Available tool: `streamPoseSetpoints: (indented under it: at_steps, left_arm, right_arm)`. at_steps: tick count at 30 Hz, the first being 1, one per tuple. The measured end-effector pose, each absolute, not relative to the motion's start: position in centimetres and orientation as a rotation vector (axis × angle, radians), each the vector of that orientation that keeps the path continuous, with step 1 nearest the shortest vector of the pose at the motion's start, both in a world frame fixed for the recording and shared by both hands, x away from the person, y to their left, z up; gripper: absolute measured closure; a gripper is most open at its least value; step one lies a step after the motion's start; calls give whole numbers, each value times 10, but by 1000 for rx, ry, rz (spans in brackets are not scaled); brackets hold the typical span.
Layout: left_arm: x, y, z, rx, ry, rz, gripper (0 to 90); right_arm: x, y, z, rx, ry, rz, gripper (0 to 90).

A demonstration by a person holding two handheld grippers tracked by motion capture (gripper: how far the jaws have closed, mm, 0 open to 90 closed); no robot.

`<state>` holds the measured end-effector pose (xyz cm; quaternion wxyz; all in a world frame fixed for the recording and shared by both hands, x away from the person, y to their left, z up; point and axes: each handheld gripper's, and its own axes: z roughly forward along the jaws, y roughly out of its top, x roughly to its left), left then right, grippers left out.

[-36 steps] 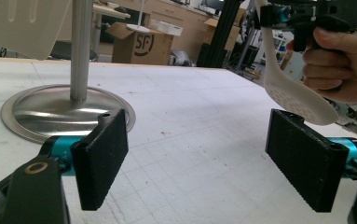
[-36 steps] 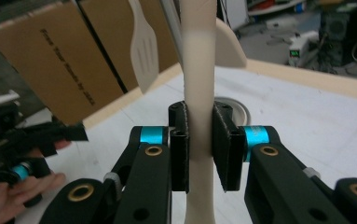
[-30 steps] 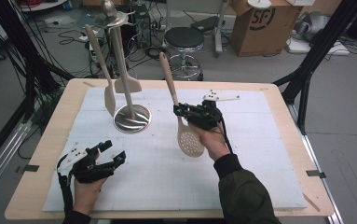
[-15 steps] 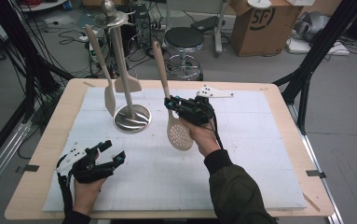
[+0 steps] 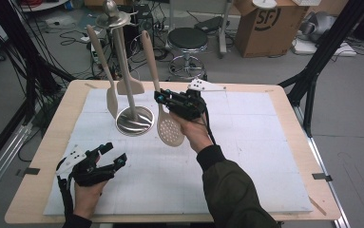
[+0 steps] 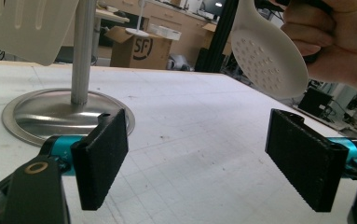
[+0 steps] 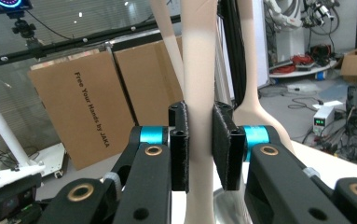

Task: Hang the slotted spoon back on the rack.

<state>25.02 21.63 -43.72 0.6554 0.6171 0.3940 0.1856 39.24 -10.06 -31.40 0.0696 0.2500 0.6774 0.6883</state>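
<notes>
One rack: steel stand (image 5: pixel 134 121) on the table (image 5: pixel 51 137), two utensils hanging.
Slotted spoon (image 5: pixel 169 131): light, stiff, smooth plastic; raised beside the stand.
Right gripper (image 5: pixel 163 98): clenched on spoon's handle, likely the best hold.
Left gripper (image 5: pixel 115 153): released, empty.

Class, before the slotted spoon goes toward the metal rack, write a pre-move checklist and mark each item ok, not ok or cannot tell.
1. Right tongs shut on the slotted spoon handle: ok, pads press both sides.
2. Spoon lifted off the white mat: ok, bowl hangs above it.
3. Rack standing upright on its round base: ok.
4. Free hook at the rack top for the spoon: cannot tell, top too small to read.
5. Hanging spatula and turner out of the spoon's path: cannot tell.
6. Left tongs open and apart from the rack: ok.
</notes>
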Motion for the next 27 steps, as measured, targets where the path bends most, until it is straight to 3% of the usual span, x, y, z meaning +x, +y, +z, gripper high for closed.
streamPoseSetpoints:
  at_steps: [27]
  left_arm:
    - [251, 217, -437, 1390, 896, 415, 217]
  right_arm:
    - [409, -84, -297, 740, 2059, 2074, 790]
